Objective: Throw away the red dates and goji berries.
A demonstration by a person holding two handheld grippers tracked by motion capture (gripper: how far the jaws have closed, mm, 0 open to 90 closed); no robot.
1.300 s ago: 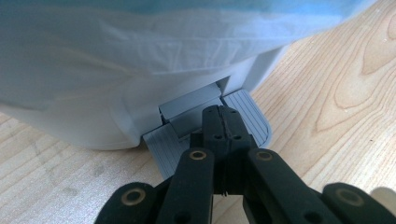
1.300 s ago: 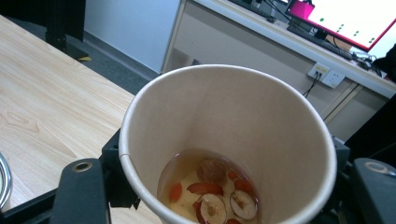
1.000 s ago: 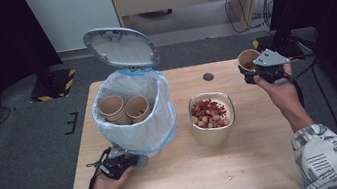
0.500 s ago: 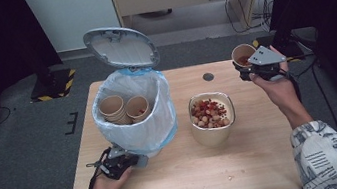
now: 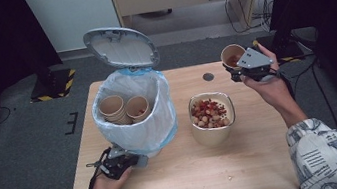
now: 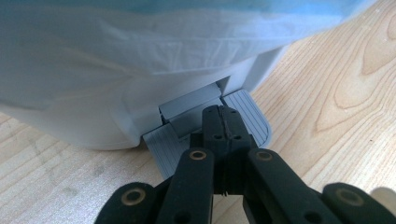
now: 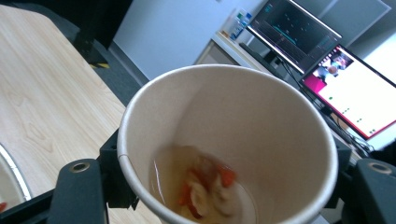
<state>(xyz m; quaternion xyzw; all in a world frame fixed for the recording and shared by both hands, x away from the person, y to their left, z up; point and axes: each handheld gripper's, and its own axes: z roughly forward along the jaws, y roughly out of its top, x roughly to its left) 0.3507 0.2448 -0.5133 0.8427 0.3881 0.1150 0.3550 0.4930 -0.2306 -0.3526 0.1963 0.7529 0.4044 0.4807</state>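
Here, from the high view, my right gripper (image 5: 245, 65) holds a tan paper cup (image 5: 232, 56) aloft past the far right corner of the pale wooden table (image 5: 184, 178); its jaws, which have just been easing slightly apart, remain clamped on the cup's wall. In the right gripper view the cup (image 7: 233, 154) sits between the two black jaws, tilted toward the lens, with a little liquid and some red and pale food scraps (image 7: 205, 189) at its bottom. My left gripper (image 5: 116, 164) lies at the near left of the table, jaws closed together, tips pressed on the grey ribbed foot pedal (image 6: 243, 114) of the white pedal bin (image 5: 136, 129). The bin's grey lid (image 5: 121, 47) stands raised, and its translucent liner bag, blue at the rim (image 5: 157, 119), holds stacked paper cups (image 5: 123, 109). Between bin and right hand stands a cream square bowl (image 5: 214, 133) filled with red and beige food pieces
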